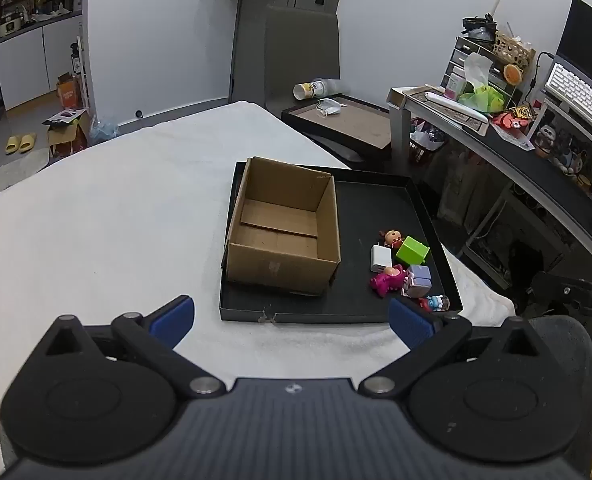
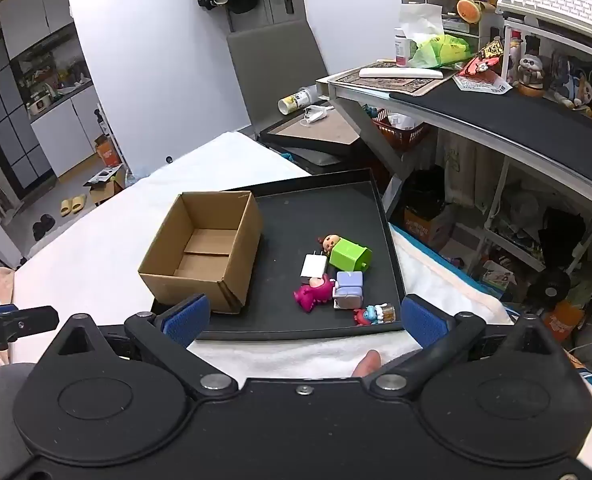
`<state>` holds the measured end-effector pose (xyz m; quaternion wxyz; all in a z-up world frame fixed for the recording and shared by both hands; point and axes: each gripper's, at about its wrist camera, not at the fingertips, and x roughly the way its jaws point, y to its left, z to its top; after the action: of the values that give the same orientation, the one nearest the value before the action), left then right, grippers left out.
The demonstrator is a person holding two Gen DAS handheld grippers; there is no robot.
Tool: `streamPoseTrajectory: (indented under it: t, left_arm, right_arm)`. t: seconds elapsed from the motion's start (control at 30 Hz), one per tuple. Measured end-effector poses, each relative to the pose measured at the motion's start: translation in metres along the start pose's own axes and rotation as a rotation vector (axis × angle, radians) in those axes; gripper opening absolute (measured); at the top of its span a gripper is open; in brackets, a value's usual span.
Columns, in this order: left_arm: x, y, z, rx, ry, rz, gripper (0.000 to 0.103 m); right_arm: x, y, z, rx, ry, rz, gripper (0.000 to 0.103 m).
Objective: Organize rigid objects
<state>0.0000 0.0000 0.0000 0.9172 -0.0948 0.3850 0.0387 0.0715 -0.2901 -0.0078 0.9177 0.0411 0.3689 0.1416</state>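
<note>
Both jaws of the left gripper [image 1: 292, 322] and the right gripper [image 2: 303, 320] are spread wide, with nothing held between them. Ahead of both, a black tray [image 1: 375, 192] is laid on the white-covered table [image 1: 116, 208]. An empty cardboard box [image 1: 284, 228] is set in the tray's left part. To its right, toward the right gripper, a green block [image 2: 349, 257], white charger [image 2: 313, 266], pink figure [image 2: 313, 293], lilac cube [image 2: 349, 290] and other small figures are clustered

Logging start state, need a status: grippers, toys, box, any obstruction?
Left gripper and right gripper open, empty, short of the black tray. Cardboard box empty; pink dinosaur toy, green block, white charger loose beside it. Nothing in the way.
</note>
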Motion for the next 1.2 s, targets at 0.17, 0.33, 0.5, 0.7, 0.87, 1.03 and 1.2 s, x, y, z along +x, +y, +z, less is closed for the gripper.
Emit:
streamPoseTrajectory:
  t: [0.17, 0.33, 0.5, 0.7, 0.87, 1.03, 1.2]
  left_arm:
    - [0.000, -0.001, 0.001, -0.002, 0.002, 0.009, 0.103]
    - [0.001, -0.009, -0.003, 0.003, -0.002, 0.005, 0.103]
    - [-0.005, -0.006, -0.006, 0.002, -0.013, -0.001, 0.103]
    - [-0.007, -0.003, -0.002, 0.006, -0.010, -0.002, 0.103]
    - [-0.009, -0.003, -0.002, 0.012, -0.011, -0.001, 0.103]
    - [-0.010, -0.003, 0.000, 0.018, -0.012, -0.002, 0.103]
    - [-0.012, -0.005, 0.000, 0.025, -0.011, -0.001, 0.103]
  right_arm:
    - [0.000, -0.001, -0.004, 0.001, 0.002, -0.004, 0.103]
    - [-0.005, 0.003, 0.002, -0.008, -0.001, -0.002, 0.103]
    - [-0.006, 0.008, 0.003, -0.014, -0.013, -0.001, 0.103]
    - [-0.011, 0.007, 0.001, -0.024, -0.018, 0.002, 0.103]
    - [-0.011, 0.007, 0.001, -0.024, -0.018, 0.002, 0.103]
    - [-0.012, 0.007, 0.000, -0.024, -0.020, 0.003, 0.103]
    - [-0.013, 0.008, 0.000, -0.026, -0.021, 0.004, 0.103]
